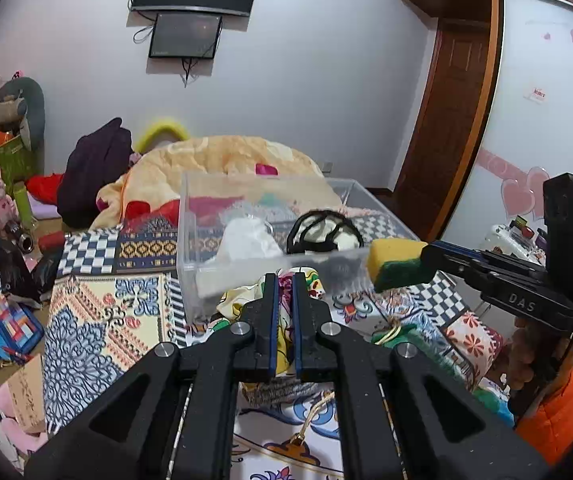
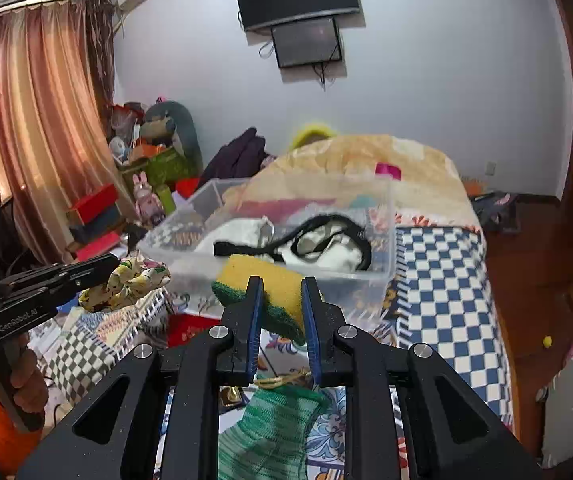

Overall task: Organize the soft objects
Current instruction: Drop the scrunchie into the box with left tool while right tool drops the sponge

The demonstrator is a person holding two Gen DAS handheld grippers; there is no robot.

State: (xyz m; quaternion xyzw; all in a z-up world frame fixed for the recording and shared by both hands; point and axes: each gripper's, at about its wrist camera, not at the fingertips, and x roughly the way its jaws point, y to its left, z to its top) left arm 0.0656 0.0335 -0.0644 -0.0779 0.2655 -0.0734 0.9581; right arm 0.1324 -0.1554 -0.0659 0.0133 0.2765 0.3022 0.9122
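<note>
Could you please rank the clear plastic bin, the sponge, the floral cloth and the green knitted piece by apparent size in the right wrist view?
1. Clear plastic bin, clearly largest.
2. Green knitted piece, though it lies nearest the camera, so this is unsure.
3. Sponge in the right gripper and floral cloth in the left gripper look alike.

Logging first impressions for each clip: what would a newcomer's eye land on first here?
Probably the yellow-and-green sponge pinched in the right tongs, held just short of the clear plastic bin on the patterned bed. Beside it, the left tongs grip a floral cloth, also near the bin. Inside the bin lie white fabric and a black strap.
</note>
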